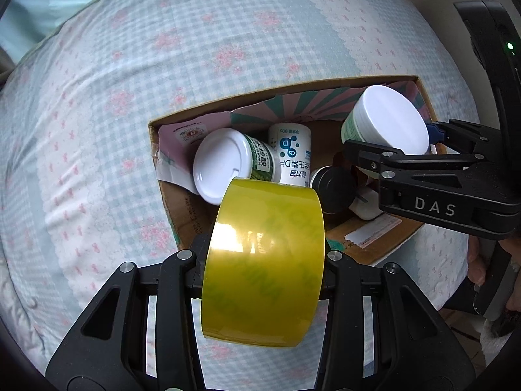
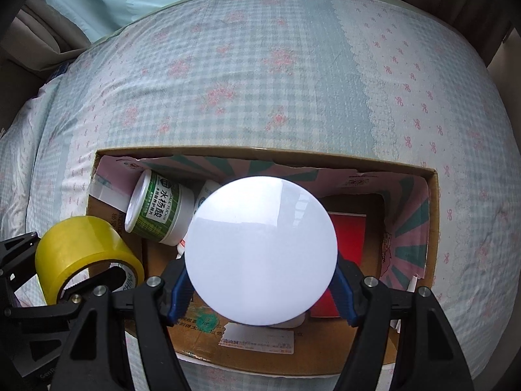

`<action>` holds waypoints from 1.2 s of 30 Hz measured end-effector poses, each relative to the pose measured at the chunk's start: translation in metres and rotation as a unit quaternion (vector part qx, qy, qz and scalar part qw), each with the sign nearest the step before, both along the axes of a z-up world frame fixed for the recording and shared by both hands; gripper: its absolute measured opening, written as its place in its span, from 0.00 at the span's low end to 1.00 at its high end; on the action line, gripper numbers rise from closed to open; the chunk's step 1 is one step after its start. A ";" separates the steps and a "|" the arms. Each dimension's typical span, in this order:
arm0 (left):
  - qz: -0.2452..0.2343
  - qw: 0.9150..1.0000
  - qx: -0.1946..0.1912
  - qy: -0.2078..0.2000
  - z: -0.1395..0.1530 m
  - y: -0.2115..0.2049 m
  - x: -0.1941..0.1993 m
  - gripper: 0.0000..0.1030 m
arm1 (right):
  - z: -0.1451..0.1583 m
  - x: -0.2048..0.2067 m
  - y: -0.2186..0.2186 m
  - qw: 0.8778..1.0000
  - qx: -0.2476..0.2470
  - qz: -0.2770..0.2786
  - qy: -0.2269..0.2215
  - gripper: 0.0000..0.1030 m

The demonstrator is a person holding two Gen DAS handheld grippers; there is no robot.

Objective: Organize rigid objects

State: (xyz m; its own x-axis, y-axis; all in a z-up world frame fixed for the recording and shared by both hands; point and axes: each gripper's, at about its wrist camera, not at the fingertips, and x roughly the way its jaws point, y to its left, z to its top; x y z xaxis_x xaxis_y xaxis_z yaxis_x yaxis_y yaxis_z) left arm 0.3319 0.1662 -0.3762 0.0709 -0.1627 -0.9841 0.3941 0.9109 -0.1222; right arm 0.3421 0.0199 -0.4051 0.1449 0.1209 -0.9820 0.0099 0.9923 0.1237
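Cardboard box [image 2: 433, 228] already held several bottles; left gripper [image 1: 260, 270] clamped tape roll [image 1: 263, 260], right gripper [image 2: 260, 293] clamped white-lidded jar [image 2: 260, 247], both seemingly unplaced.

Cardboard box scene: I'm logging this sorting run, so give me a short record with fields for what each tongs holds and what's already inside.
left tongs: shut on yellow tape roll
right tongs: shut on white-lidded jar
cardboard box: open, on bedspread
already in box: green-label jar on its side, white bottle, black-capped item
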 end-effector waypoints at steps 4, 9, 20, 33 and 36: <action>-0.018 0.999 0.026 -0.008 0.001 -0.009 -0.004 0.66 | -0.003 0.006 0.000 1.000 0.017 0.003 0.006 0.91; 0.009 1.000 -0.002 -0.001 0.005 0.000 -0.009 1.00 | 0.006 0.001 -0.009 1.000 0.018 -0.003 -0.004 1.00; 0.037 0.999 0.016 -0.002 0.009 -0.001 -0.020 1.00 | 0.002 -0.021 -0.029 0.999 0.040 -0.017 0.009 1.00; 0.099 0.990 0.028 -0.092 0.125 -0.037 -0.061 1.00 | 0.118 -0.062 -0.068 0.997 0.038 0.029 -0.067 1.00; 0.122 0.982 0.012 -0.144 0.186 -0.047 -0.080 1.00 | 0.180 -0.085 -0.085 0.993 0.021 0.039 -0.112 1.00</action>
State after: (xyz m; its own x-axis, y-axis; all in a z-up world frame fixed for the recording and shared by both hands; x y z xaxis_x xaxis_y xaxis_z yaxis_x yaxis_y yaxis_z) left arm 0.2523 0.1189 -0.1898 0.3809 -0.0839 -0.9208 0.1799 0.9836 -0.0152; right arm 0.2573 -0.0651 -0.2251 0.3479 0.1812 -0.9199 -0.1000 0.9827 0.1558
